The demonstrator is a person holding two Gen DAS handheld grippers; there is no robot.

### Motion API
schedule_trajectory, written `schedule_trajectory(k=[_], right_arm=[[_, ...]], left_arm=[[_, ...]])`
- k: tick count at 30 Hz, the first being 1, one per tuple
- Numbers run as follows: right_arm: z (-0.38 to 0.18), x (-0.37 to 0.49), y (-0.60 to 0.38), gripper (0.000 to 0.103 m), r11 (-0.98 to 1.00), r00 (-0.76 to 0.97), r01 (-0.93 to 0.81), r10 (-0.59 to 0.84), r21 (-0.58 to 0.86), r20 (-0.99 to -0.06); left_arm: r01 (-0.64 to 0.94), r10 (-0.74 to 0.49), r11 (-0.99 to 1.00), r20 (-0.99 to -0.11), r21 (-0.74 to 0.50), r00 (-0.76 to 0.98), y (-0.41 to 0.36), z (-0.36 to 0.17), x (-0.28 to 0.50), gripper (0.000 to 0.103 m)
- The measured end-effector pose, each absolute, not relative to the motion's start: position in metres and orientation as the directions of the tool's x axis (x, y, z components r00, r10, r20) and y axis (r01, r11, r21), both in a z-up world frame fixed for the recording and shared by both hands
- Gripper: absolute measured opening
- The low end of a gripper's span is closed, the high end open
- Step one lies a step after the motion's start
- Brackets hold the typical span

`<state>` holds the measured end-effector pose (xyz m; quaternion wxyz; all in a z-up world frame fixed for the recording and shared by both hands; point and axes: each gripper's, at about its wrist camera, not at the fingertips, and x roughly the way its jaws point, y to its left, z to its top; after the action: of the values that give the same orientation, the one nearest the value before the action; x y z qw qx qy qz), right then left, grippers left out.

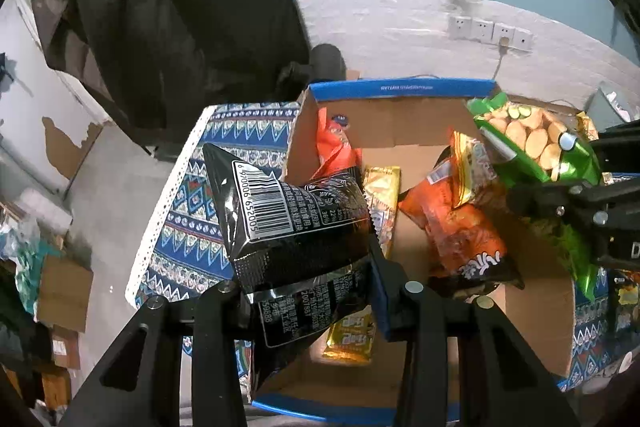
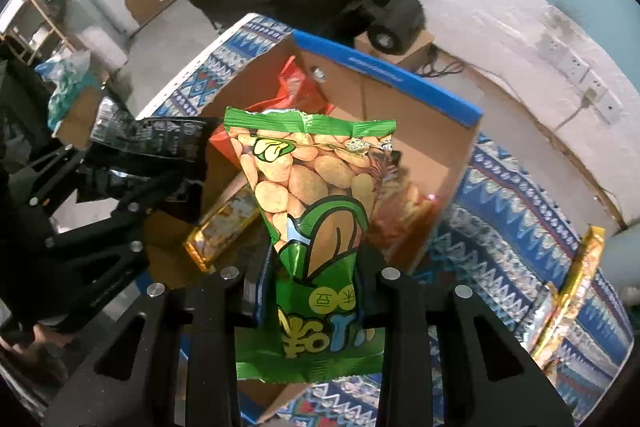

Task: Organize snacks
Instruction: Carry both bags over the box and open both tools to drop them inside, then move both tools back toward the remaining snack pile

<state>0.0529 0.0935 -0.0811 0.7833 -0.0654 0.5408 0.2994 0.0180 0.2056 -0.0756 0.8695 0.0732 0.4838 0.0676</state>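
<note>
risk: the black snack bag (image 1: 296,227) hangs over the cardboard box (image 1: 400,135) wall, so letting go here could drop it onto the patterned cloth (image 1: 192,227).
left gripper (image 1: 308,291): pinching the black bag's lower part.
right gripper (image 2: 316,291): pressed tight on the green snack bag (image 2: 312,187), above the box.
box: already holds orange and gold packets.

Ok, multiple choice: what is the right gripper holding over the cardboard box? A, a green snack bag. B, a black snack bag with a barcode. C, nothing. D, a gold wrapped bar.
A: the right gripper is shut on the green snack bag above the cardboard box, while the black snack bag sits in the left gripper.
</note>
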Motion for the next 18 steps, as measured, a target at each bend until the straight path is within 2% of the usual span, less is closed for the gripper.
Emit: schedule_trajectory(k=[3,5,6,7,9,11,13,18], right_arm=[[-0.084,0.051,0.096,0.035,0.809,0.224,-0.54,0.405,0.233,-0.886],[-0.082,0.049,0.096,0.043,0.805,0.225,-0.544,0.41,0.235,-0.884],[-0.08,0.049,0.096,0.046,0.806,0.231,-0.545,0.41,0.231,-0.883],[-0.078,0.048,0.094,0.05,0.808,0.238,-0.543,0.409,0.229,-0.881],[-0.074,0.048,0.091,0.052,0.812,0.249,-0.537,0.412,0.229,-0.877],[-0.07,0.048,0.086,0.056,0.818,0.262,-0.53,0.408,0.222,-0.875],[-0.068,0.047,0.08,0.062,0.827,0.276,-0.521,0.396,0.209,-0.876],[-0.067,0.044,0.062,0.064,0.849,0.295,-0.494,0.367,0.188,-0.882]], left_arm=[[-0.052,0.197,0.979,-0.835,0.199,0.514,0.206,-0.077,0.02,0.043],[-0.055,0.199,0.978,-0.836,0.2,0.512,0.205,-0.077,0.02,0.043],[-0.053,0.199,0.978,-0.835,0.2,0.513,0.205,-0.076,0.019,0.047],[-0.054,0.201,0.978,-0.834,0.203,0.514,0.204,-0.076,0.018,0.055],[-0.054,0.209,0.976,-0.826,0.212,0.523,0.202,-0.074,0.018,0.063],[-0.047,0.212,0.974,-0.819,0.221,0.533,0.198,-0.072,0.016,0.064],[-0.037,0.207,0.974,-0.819,0.223,0.535,0.193,-0.069,0.016,0.069],[0.006,0.194,0.971,-0.809,0.238,0.555,0.173,-0.063,0.015,0.073]])
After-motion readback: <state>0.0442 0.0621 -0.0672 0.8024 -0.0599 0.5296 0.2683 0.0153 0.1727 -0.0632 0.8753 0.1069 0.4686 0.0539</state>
